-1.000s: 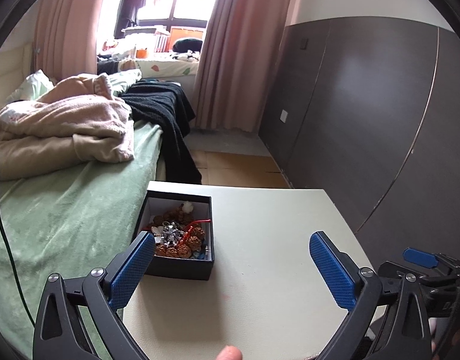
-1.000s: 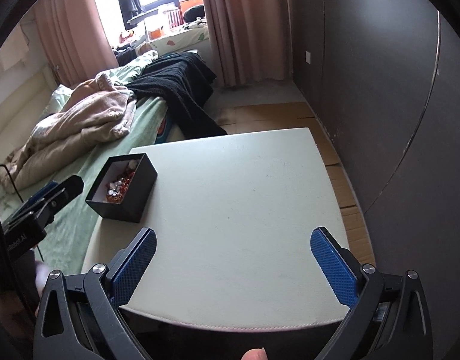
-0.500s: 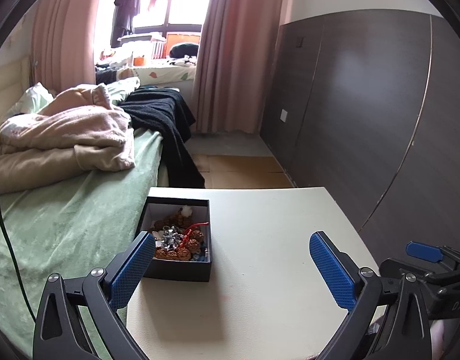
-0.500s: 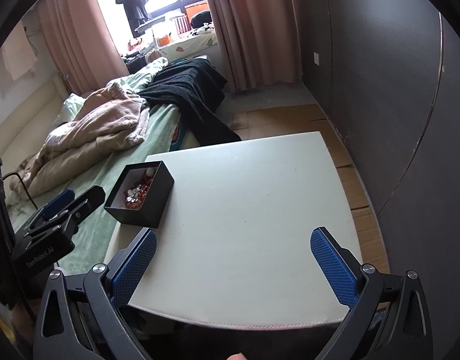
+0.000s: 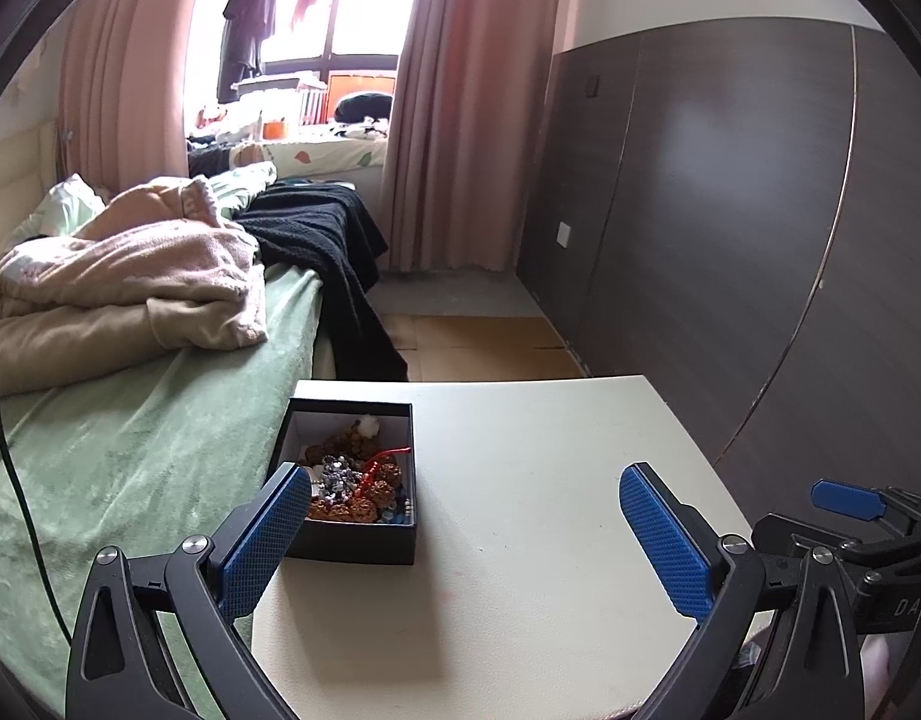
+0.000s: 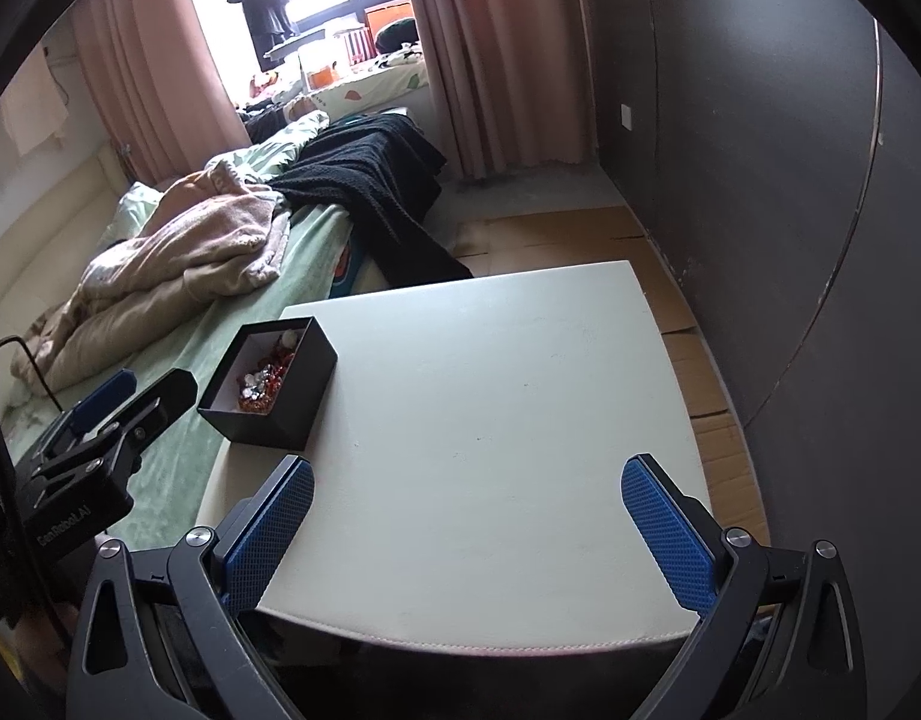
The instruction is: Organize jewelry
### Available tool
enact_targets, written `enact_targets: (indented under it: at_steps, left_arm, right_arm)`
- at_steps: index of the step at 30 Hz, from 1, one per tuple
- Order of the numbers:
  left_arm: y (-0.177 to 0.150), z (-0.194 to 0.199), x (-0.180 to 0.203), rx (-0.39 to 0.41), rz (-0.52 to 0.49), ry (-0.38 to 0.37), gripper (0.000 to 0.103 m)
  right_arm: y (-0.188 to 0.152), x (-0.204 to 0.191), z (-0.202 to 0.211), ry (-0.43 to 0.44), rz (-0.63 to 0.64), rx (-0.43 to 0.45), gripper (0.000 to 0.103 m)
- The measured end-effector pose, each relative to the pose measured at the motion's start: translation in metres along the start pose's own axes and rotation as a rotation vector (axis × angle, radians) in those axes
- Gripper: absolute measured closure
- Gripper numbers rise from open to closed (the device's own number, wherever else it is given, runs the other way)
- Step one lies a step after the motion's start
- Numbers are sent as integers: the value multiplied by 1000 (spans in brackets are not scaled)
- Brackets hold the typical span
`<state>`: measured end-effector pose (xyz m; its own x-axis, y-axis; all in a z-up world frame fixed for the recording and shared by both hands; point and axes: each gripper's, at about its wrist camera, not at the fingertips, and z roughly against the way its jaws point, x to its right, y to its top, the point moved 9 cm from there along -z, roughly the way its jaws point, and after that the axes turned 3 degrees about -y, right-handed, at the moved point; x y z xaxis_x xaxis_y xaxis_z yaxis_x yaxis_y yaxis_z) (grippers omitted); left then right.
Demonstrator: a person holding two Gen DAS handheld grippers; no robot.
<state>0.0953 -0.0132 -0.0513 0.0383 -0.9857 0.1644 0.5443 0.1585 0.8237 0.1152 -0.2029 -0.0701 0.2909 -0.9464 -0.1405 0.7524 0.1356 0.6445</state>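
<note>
A black box of tangled jewelry sits open at the worktop's left edge, while the left gripper and right gripper hover with jaws released, holding nothing.

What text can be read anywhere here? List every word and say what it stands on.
"GenRoboLAI", as best it reads, in white on the body of the left tool, seen from the right wrist view.
"DA", cut off by the frame edge, on the body of the right tool, seen from the left wrist view.
No print shows on the box or table.
</note>
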Motion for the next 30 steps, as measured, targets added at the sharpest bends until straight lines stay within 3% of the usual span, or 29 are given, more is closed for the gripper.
enact_targets:
  at_steps: [30]
  left_arm:
    - [-4,-3,3,-13,-8,-2,1]
  right_arm:
    - [0,9,-1,-14,-11,-11,0]
